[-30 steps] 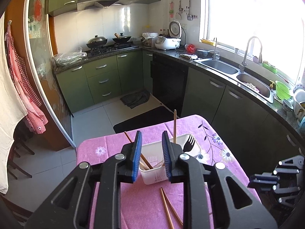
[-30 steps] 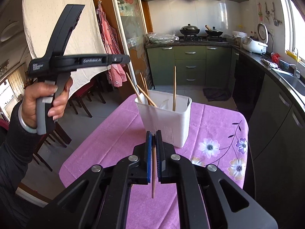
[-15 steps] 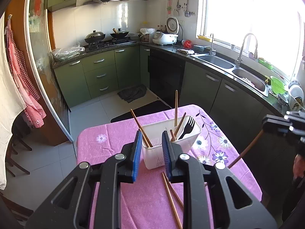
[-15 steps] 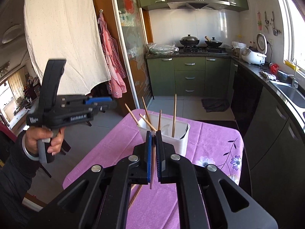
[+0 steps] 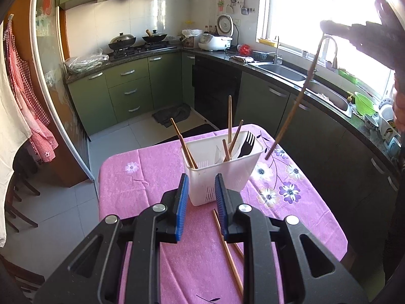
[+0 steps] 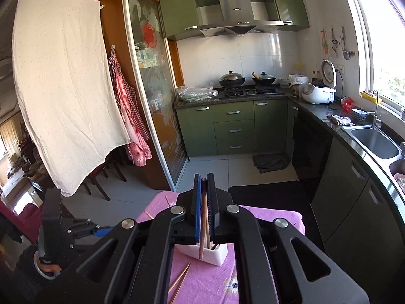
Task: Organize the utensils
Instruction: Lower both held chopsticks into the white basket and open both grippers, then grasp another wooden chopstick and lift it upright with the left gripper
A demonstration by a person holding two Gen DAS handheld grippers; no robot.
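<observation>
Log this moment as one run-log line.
right gripper: shut on chopstick | left gripper: open, empty | holder: chopsticks, fork | tablecloth: loose chopsticks

The white holder [image 5: 222, 169] stands in the middle of the pink table [image 5: 141, 177], and chopsticks [image 5: 229, 117] and a black fork [image 5: 246, 143] stick up out of it, crowding its top. The left side of the table is bare, with lots of room. Near the front, two loose chopsticks [image 5: 227, 250] lie in the way. The right gripper's chopstick [image 5: 291, 111] hangs just right of the holder.
</observation>
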